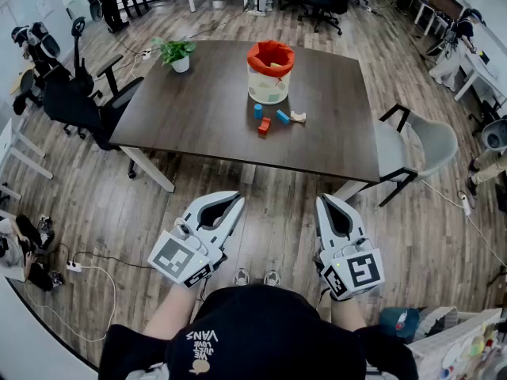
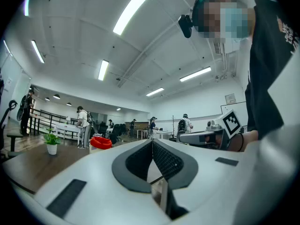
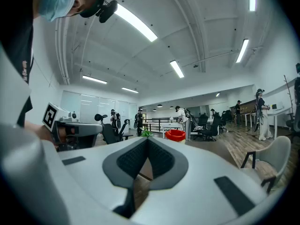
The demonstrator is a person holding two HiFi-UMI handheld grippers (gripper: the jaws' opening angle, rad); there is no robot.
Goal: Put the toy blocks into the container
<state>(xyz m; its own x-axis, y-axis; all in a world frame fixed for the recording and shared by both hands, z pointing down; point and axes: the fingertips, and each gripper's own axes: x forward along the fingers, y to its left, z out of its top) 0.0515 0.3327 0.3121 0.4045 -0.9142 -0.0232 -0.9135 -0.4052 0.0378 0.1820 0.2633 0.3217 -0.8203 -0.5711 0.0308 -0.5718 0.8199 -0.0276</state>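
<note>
Both pairs of jaws are pressed together on nothing. My left gripper (image 1: 232,203) and right gripper (image 1: 326,204) hang level in front of me, well short of the tabletop (image 1: 198,109). The toy blocks (image 1: 273,119) lie loose on it, just beside the container (image 1: 269,74). I judge the task hardly begun. Next I should step closer, spread one pair of jaws and bring them down around a single block.
</note>
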